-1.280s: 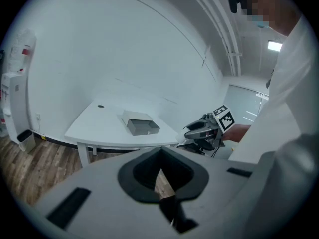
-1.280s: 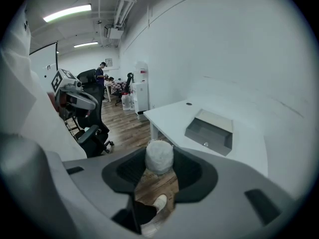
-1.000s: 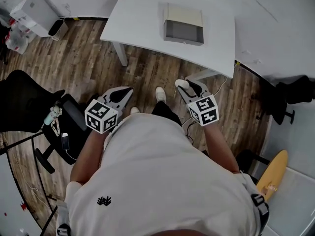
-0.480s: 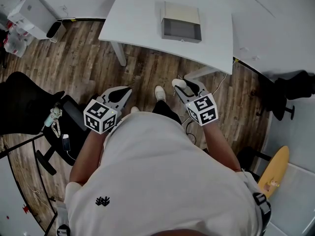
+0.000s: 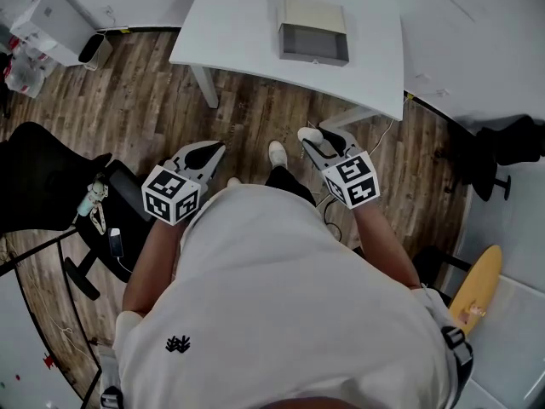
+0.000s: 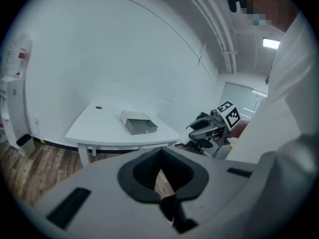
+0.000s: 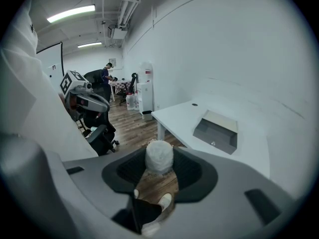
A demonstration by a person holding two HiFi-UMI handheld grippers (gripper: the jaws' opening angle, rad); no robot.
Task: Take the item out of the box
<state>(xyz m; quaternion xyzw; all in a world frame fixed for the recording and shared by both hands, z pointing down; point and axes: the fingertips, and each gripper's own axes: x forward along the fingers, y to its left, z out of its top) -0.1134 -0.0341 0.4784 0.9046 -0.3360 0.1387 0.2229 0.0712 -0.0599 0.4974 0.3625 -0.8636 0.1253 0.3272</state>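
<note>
An open grey box (image 5: 313, 31) with a beige lid stands on the white table (image 5: 238, 32) ahead of me; it also shows in the left gripper view as the box (image 6: 138, 123) and in the right gripper view as the box (image 7: 215, 131). My right gripper (image 5: 317, 141) is shut on a small white wrapped ball (image 7: 159, 156), held low over the wooden floor and well short of the table. The ball (image 5: 309, 134) shows at its tip. My left gripper (image 5: 204, 153) hangs beside it, jaws together and holding nothing.
A black office chair (image 5: 51, 186) stands at the left and another chair (image 5: 502, 156) at the right beside a second white desk (image 5: 477, 41). The person's white shoes (image 5: 277, 153) are on the floor between the grippers. A water dispenser (image 7: 146, 91) and a distant person (image 7: 105, 76) stand far off.
The whole view has slid a little, so table and box sit slightly higher in the picture. Both grippers keep their places, and the right one still holds the ball.
</note>
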